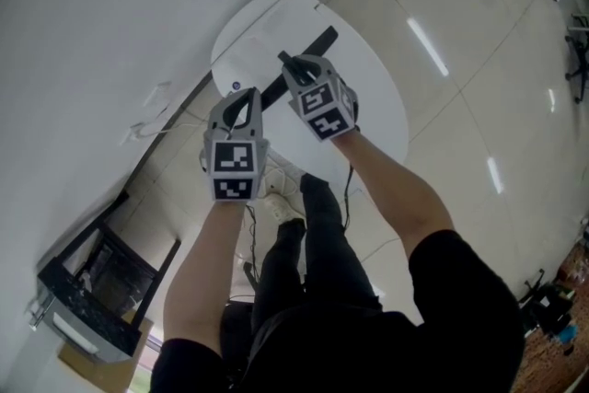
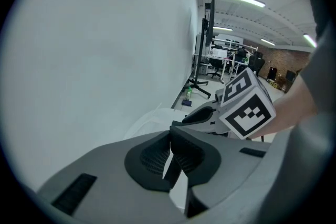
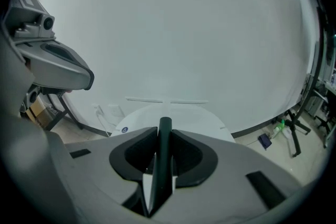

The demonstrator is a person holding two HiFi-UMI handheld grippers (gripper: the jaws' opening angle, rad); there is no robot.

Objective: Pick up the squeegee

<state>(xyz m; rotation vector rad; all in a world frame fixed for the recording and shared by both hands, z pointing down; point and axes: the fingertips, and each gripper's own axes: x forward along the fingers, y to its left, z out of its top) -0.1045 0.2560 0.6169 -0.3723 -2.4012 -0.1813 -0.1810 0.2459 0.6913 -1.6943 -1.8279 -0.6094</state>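
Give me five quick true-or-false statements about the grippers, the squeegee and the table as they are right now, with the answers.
1. The right gripper is clamped on the squeegee. True.
2. The table is square. False: it is round and white.
3. The left gripper holds the squeegee. False: its jaws are together with nothing between them; the right one has it.
4. The table stands close to a white wall. True.
5. The squeegee is red. False: it is black.
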